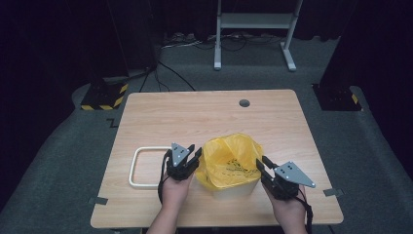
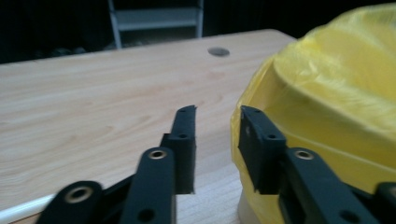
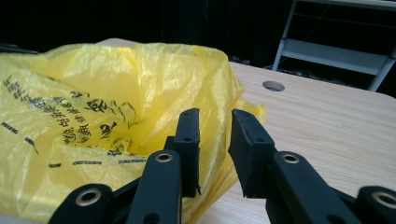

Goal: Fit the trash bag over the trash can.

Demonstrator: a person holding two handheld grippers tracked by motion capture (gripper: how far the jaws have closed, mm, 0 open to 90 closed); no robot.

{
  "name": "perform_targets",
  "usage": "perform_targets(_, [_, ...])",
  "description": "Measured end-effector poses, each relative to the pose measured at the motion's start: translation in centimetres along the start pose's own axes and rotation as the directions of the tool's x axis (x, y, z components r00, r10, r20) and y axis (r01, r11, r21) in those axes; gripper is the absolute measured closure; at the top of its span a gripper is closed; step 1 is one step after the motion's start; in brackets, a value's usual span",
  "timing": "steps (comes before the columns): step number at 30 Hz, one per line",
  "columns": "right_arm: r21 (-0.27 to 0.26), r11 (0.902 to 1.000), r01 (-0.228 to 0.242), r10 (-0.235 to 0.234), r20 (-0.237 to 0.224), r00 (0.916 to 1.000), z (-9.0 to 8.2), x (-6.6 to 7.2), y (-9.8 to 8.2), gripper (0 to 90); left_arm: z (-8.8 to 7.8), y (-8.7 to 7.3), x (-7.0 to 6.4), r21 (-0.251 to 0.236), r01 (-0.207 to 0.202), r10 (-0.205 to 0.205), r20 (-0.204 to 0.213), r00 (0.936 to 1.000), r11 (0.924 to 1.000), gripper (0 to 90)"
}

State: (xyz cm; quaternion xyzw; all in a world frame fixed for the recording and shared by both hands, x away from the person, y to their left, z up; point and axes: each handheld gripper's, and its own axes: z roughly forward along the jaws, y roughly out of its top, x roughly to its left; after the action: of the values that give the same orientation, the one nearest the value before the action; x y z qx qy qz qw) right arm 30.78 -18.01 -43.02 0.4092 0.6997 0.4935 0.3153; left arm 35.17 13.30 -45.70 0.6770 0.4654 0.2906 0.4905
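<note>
Dark room all round, grey carpet, and a pale wooden table (image 1: 204, 117) in the middle with a small round hole (image 1: 244, 103) toward twelve o'clock. Sitting near the six o'clock edge is a white bin (image 1: 234, 189) lined with a yellow bag (image 1: 229, 158) that puffs up over its rim. At nine o'clock from it lies a white frame (image 1: 139, 168), flat on the wood. Left gripper (image 1: 193, 155) sits just beside the bag at its nine o'clock side, jaws parted, one jaw at the plastic, nothing pinched. Right gripper (image 1: 260, 163) is at the bag's three o'clock edge, jaws slightly apart, gripping nothing.
</note>
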Motion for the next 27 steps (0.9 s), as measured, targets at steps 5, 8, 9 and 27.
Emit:
perform_targets(5, [-0.029, 0.9995, -0.011, 0.012, 0.014, 0.9998, -0.7, -0.8, 0.8, 70.8, -2.3, 0.3, -0.2, -0.062, 0.006, -0.008, -0.038, 0.9992, 0.9981, 55.3])
perform_targets(8, [-0.044, 0.9989, -0.014, 0.015, 0.026, 0.9996, -1.2, -1.2, 1.2, 70.8, -3.5, 0.3, -0.7, -0.071, 0.004, -0.007, -0.037, 0.9993, 0.9974, 52.8])
perform_targets(9, [-0.049, 0.9987, -0.011, 0.013, 0.03, 0.9995, -1.3, -1.4, 1.3, 70.9, -3.9, 0.1, -1.0, -0.071, 0.009, -0.012, -0.036, 0.9993, 0.9975, 52.0])
perform_targets(27, [0.042, 0.9987, 0.029, -0.032, 0.058, 0.9978, 0.0, -1.0, -1.5, 70.7, -5.0, -2.5, -4.8, 0.032, -0.02, 0.019, 0.033, 0.9993, 0.9993, 50.3])
